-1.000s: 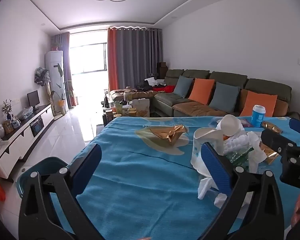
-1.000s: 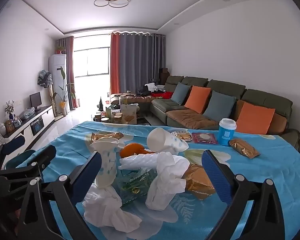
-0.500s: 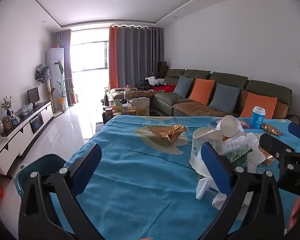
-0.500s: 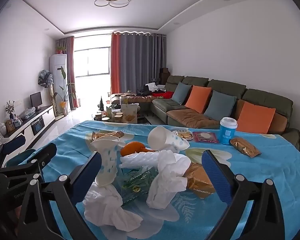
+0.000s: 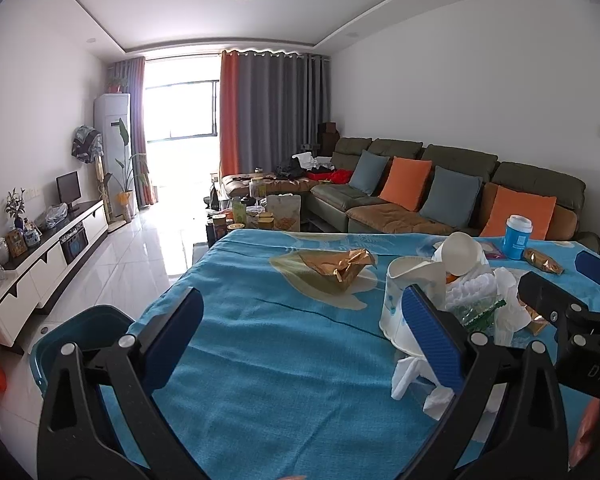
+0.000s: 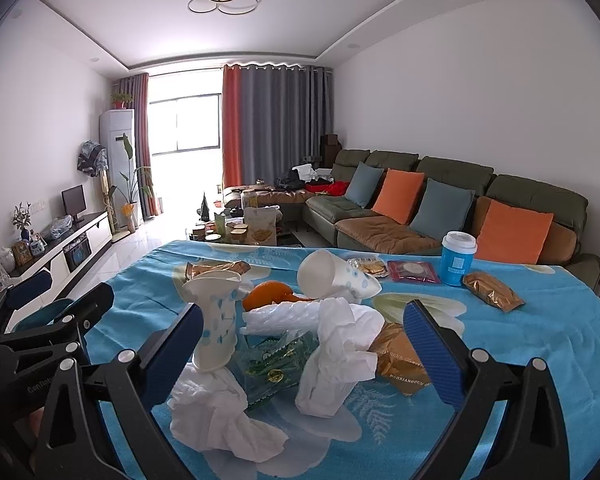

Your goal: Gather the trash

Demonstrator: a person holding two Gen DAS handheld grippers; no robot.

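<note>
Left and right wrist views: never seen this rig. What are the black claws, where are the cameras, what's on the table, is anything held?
No robot arm here: a person carries two hand-held grippers, each with a fisheye camera looking along its fingers. The left gripper and right gripper both stand open and hold nothing. Each also shows at the edge of the other's view. On the blue tablecloth lies a trash pile: crumpled tissues, paper cups, a gold wrapper. A blue cup stands behind. A teal bin sits at the table's left.

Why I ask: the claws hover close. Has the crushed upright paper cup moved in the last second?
No. In the left wrist view the crushed paper cup keeps its place beside the gold wrapper on the tablecloth.
</note>
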